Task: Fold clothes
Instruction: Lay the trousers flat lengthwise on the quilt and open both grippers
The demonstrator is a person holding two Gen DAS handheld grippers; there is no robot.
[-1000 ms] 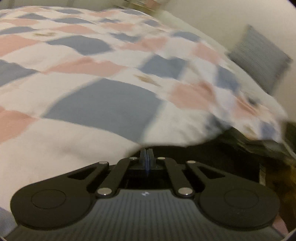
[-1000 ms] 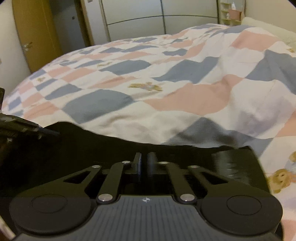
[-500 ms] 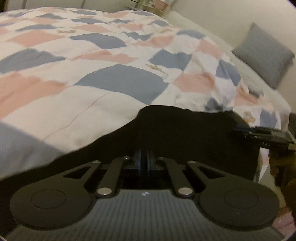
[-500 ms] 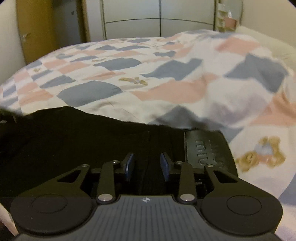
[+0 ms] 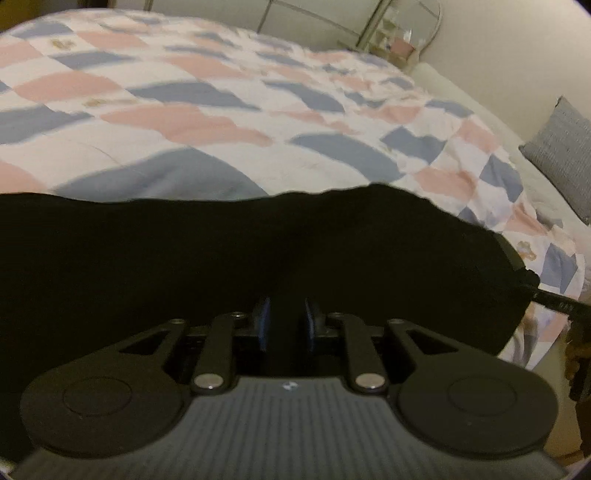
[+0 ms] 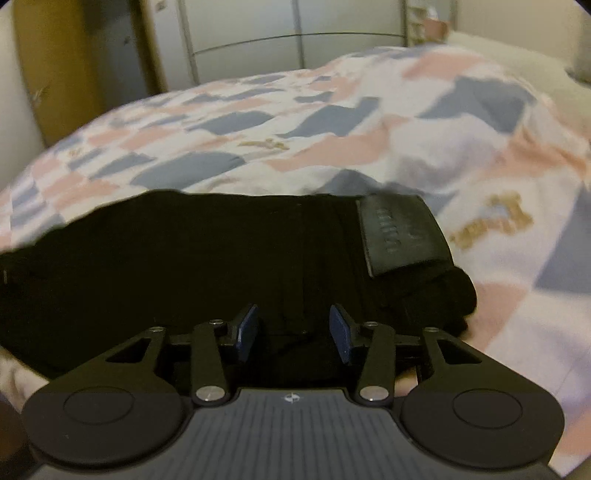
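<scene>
— what's nearest to you there?

— the two grippers, both tipped down toward the bed's near edge. the left gripper (image 5: 286, 323) has its jaws only a narrow way apart and opening; dark cloth sits between them, but the pads don't look pressed on it. the right gripper (image 6: 293, 328) is wider, also opening, its blue pads (image 6: 246, 326) clear of the fabric under them.

— so they're letting go?

— that's my reading. the black garment (image 6: 221, 258) lies spread along the near edge of the bed, lengthwise from one gripper to the other, as if laid flat so a fold can be made. a stiff patch (image 6: 400, 234) marks the end by the right gripper, so i'd guess trousers, waistband that side.

— and the hands?

— each gripper angled forward and down, side by side over the same near hem. in the left view the other tool pokes in at the right rim.

— beyond that?

— the checked quilt (image 5: 221, 122) in pink, blue and white, a grey cushion (image 5: 565, 147) at the far right edge, wardrobe doors (image 6: 240, 33) behind.
</scene>
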